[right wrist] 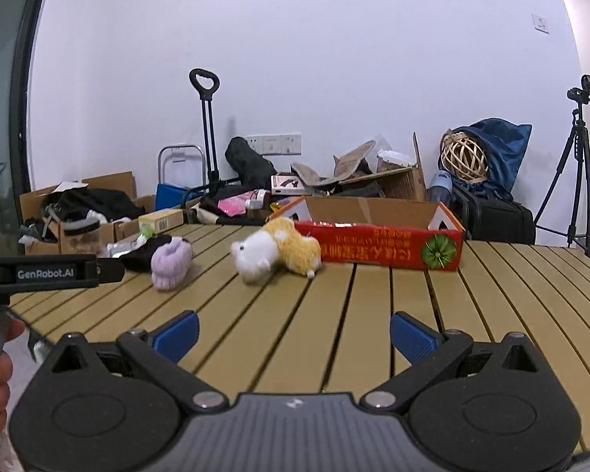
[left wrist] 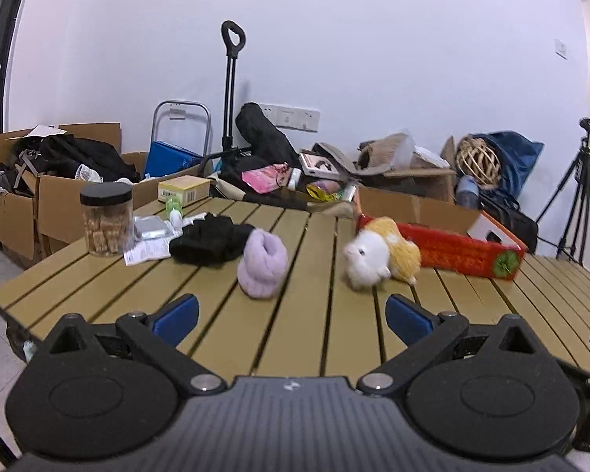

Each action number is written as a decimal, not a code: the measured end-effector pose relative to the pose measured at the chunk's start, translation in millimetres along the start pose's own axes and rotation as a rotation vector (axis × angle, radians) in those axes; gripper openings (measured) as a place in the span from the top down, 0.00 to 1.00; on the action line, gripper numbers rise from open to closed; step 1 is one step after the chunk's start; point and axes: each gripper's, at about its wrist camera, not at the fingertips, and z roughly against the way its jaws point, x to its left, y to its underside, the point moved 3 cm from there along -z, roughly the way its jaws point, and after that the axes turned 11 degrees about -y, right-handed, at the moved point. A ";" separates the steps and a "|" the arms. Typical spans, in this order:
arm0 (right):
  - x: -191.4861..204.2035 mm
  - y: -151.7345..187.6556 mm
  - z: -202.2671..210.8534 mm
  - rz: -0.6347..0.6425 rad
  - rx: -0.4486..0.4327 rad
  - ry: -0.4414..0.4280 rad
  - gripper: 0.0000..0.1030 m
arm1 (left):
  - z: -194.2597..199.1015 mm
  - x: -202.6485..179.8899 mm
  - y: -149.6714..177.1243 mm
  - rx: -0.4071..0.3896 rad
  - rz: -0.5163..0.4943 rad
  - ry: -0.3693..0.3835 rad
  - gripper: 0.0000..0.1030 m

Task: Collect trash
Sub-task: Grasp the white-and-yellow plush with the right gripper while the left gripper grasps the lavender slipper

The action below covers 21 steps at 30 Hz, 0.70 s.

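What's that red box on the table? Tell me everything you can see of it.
The red box is a long, shallow cardboard carton lying flat on the slatted table, open at the top with its plain brown flaps raised. Its red side carries gold printed characters, which appear upside down, and a round green emblem near one end. The end panels look white with cut-out holes. A white and yellow plush toy lies against its near side, seemingly touching. Nothing shows above its rim. Neither gripper is near it.

Tripod (right wrist: 578, 173), trolley (left wrist: 229, 90), floor boxes (left wrist: 23, 212)
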 end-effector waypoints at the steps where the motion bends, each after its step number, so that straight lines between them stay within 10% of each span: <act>1: -0.1 -3.1 -6.8 -0.001 0.000 0.003 0.00 | -7.0 0.2 -3.8 -0.003 0.001 -0.004 0.00; 21: -9.4 -42.3 -140.6 -0.053 0.060 0.091 0.00 | -168.0 -4.4 -26.2 0.173 -0.053 0.014 0.00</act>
